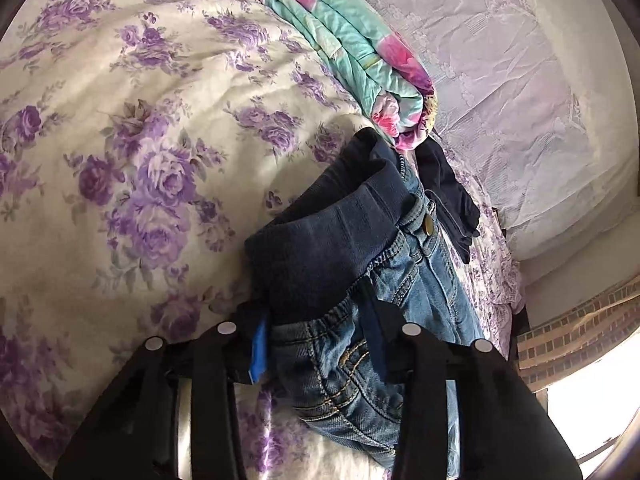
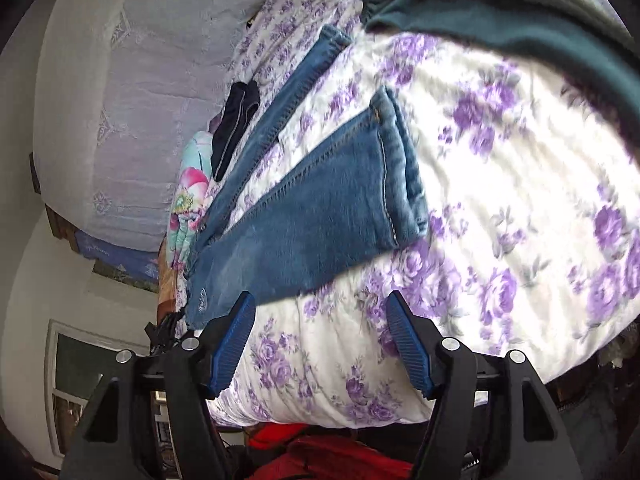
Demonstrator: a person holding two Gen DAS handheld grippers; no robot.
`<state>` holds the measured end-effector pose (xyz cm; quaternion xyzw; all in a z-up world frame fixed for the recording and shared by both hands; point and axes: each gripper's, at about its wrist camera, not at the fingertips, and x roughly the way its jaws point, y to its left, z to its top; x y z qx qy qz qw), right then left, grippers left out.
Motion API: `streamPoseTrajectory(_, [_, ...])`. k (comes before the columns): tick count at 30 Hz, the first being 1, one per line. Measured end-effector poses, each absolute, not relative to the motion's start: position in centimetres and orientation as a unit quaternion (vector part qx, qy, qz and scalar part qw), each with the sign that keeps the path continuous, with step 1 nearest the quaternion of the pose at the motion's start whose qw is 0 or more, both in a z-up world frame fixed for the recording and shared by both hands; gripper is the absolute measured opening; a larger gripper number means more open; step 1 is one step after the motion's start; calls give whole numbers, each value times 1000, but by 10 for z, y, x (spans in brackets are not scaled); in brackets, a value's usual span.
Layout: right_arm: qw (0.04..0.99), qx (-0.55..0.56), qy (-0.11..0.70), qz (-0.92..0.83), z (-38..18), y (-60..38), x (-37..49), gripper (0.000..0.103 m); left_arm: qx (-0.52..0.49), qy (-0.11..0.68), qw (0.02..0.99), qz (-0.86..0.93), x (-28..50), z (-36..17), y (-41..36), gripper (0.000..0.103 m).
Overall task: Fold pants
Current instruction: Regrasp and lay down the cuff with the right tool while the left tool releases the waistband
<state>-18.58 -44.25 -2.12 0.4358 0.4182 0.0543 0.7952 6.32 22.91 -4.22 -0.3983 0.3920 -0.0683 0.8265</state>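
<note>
The left gripper is clenched on the waist end of the pants, its blue pads pressed into the bunched denim by the elastic waistband and the dark ribbed band above it, and the brass button shows just past the grip. The right gripper stands released, its ribbed blue pads wide apart with nothing between them but the bed cover below. The pants lie on the bed, which has a white cover printed with purple roses; from the right wrist view both legs spread apart toward their hems, the near leg just ahead of the left finger of the right gripper. A small dark garment lies beside the far leg, near a folded turquoise and pink floral quilt. A dark green fleece lies past the hems, and something red shows below the bed edge
</note>
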Motion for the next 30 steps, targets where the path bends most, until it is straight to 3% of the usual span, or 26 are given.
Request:
streamPoseTrajectory(4, [815, 443, 371, 33, -28, -445, -165, 68, -376, 398, 835, -55, 66, -39, 222, 36])
streamPoseTrajectory(5, [825, 434, 361, 32, -26, -447, -155, 61, -373, 402, 835, -51, 67, -39, 222, 35])
streamPoseTrajectory(6, [832, 424, 355, 30, -26, -448, -145, 36, -373, 405, 833, -49, 68, -38, 222, 34])
streamPoseTrajectory(8, [829, 425, 363, 28, -34, -459, -121, 9, -394, 404, 823, -55, 65, -37, 226, 24])
streamPoseTrajectory(9, [817, 440, 371, 36, -40, -466, -110, 7, -408, 399, 819, -59, 62, -36, 228, 23])
streamPoseTrajectory(11, [804, 461, 370, 54, -36, -478, -95, 7, -434, 386, 811, -71, 52, -30, 231, 19])
streamPoseTrajectory(16, [877, 375, 293, 69, 55, -492, -91, 7, -420, 358, 828, -101, 0, 0, 211, 18])
streamPoseTrajectory(19, [886, 339, 313, 44, 58, -512, -87, 8, -410, 355, 834, -103, -33, -5, 203, 19])
streamPoseTrajectory(21, [872, 324, 367, 3, 25, -523, -84, 21, -406, 383, 825, -87, -40, -28, 203, 20])
streamPoseTrajectory(23, [845, 327, 423, -16, -17, -530, -89, 17, -428, 385, 810, -110, -46, -49, 212, 21])
streamPoseTrajectory(25, [849, 359, 389, 5, -24, -541, -110, 19, -445, 372, 805, -122, -58, -44, 223, 23])
streamPoseTrajectory(27, [860, 354, 366, -34, -8, -551, -131, 30, -431, 346, 829, -82, -76, -23, 235, 25])
streamPoseTrajectory(29, [890, 298, 328, -108, 21, -555, -148, 41, -368, 322, 872, -21, -92, 8, 239, 31])
streamPoseTrajectory(30, [904, 257, 308, -145, 36, -553, -152, 42, -344, 316, 884, -11, -94, 21, 235, 34])
